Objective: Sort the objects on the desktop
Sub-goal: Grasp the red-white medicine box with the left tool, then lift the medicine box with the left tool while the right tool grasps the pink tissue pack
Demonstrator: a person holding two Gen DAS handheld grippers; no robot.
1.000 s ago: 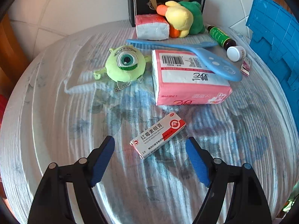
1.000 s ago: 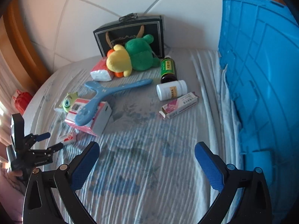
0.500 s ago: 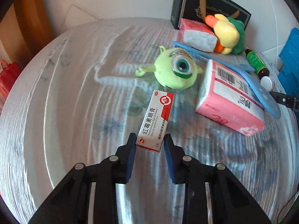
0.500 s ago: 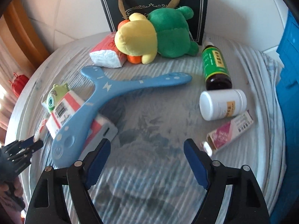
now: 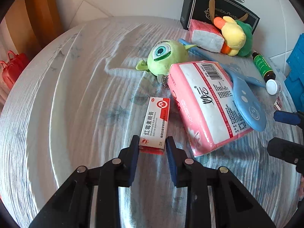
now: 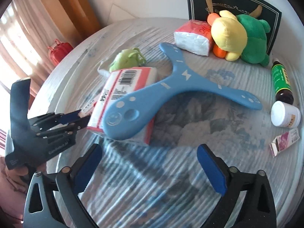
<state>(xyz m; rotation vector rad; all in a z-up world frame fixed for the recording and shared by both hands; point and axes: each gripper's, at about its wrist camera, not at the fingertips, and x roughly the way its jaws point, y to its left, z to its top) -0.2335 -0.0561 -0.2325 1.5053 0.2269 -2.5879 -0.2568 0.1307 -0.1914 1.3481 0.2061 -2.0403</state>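
Note:
My left gripper [image 5: 152, 147] is shut on the near end of a white and red eye ointment box [image 5: 155, 123], beside a pink tissue pack [image 5: 207, 102]. The left gripper also shows in the right wrist view [image 6: 81, 118], with the box mostly hidden behind the tissue pack [image 6: 123, 87]. My right gripper [image 6: 150, 163] is open and empty above the cloth, just in front of a blue boomerang [image 6: 171, 93] lying across the tissue pack. A green one-eyed plush [image 5: 165, 57] lies behind the pack.
At the back stand a black gift bag [image 6: 233, 9], a yellow and green plush [image 6: 241, 38] and a small red tissue pack [image 6: 191, 38]. At the right lie a green bottle [image 6: 281, 81], a white jar [image 6: 285, 114] and a small pink box [image 6: 285, 140]. A blue crate [image 5: 296, 72] stands on the right.
My left gripper has carried the ointment box closer to the pink tissue pack. My right gripper has moved left and nearer to the boomerang, still open.

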